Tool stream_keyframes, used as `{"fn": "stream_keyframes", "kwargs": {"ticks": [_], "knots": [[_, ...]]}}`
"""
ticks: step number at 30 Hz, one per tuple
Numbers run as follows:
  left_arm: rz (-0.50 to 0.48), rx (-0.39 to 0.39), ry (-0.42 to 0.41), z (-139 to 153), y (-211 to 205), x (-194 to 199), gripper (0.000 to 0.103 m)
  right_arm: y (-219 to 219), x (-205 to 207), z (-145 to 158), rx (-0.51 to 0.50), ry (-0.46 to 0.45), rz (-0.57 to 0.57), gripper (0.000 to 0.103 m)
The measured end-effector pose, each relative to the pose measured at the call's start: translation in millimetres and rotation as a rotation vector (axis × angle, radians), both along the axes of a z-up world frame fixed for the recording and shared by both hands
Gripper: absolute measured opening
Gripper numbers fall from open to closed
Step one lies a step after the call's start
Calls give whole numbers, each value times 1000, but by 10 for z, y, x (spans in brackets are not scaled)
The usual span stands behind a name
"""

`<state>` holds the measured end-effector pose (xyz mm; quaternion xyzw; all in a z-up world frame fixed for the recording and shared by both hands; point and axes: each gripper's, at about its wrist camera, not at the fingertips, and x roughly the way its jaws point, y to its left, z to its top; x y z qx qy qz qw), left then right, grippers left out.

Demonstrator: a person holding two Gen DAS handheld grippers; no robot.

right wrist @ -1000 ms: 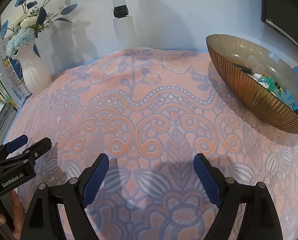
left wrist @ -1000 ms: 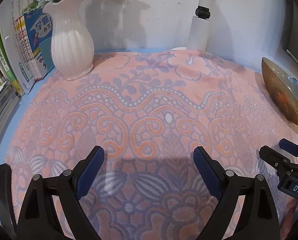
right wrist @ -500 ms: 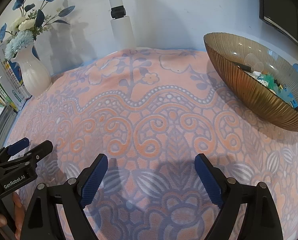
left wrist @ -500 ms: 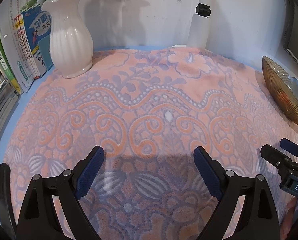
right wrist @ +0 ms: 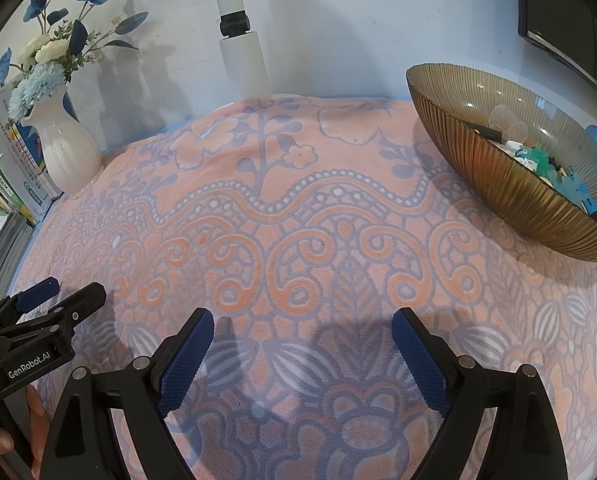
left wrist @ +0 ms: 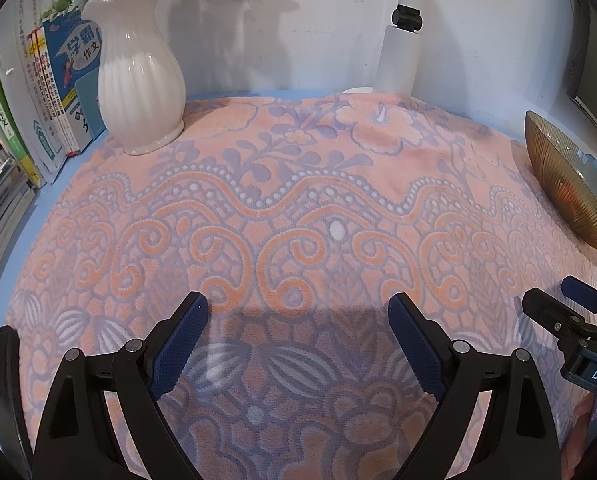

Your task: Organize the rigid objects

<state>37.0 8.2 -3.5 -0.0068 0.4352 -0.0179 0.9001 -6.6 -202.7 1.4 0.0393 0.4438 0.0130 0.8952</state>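
Note:
A ribbed amber glass bowl (right wrist: 510, 184) stands at the right on the pink and lilac patterned cloth (right wrist: 298, 216). It holds several small objects (right wrist: 546, 160), some clear, some teal and blue. In the left wrist view the bowl (left wrist: 566, 184) shows at the far right edge. My left gripper (left wrist: 297, 310) is open and empty, low over the cloth. My right gripper (right wrist: 302, 322) is open and empty, also low over the cloth, left of the bowl. Each gripper shows in the other's view, the right one (left wrist: 566, 300) and the left one (right wrist: 62, 292).
A white ribbed vase (left wrist: 138, 76) with blue and white flowers stands at the back left, next to upright books (left wrist: 46, 92). A white lamp post (right wrist: 240, 36) rises at the back by the wall. A dark screen edge (right wrist: 566, 28) hangs at the upper right.
Both grippers have drawn back and lifted slightly, so the scene sits a little lower and farther. Both stay open and empty.

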Motion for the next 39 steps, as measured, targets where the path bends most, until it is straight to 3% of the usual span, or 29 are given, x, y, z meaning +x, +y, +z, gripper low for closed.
{"fn": "stream_keyframes", "kwargs": {"ticks": [22,27,31,33,36,39], "knots": [[11,-3,5,-15,10,-9,91,-14,-10,3,12,2,-4,91],[14,-36,11,92,175,-34,91,-270,-25,91,21,19,-23,91],[9,94,-17,232,221,-26,91,-558,-87,240,17,17,-25,91],[3,106,-25,264,270,4,91,-703,-130,288,17,16,-22,91],[6,90,17,194,366,125,91,-860,-166,261,-37,32,-22,91],[59,19,38,61,503,203,91,-992,-183,207,-114,25,-45,91]]}}
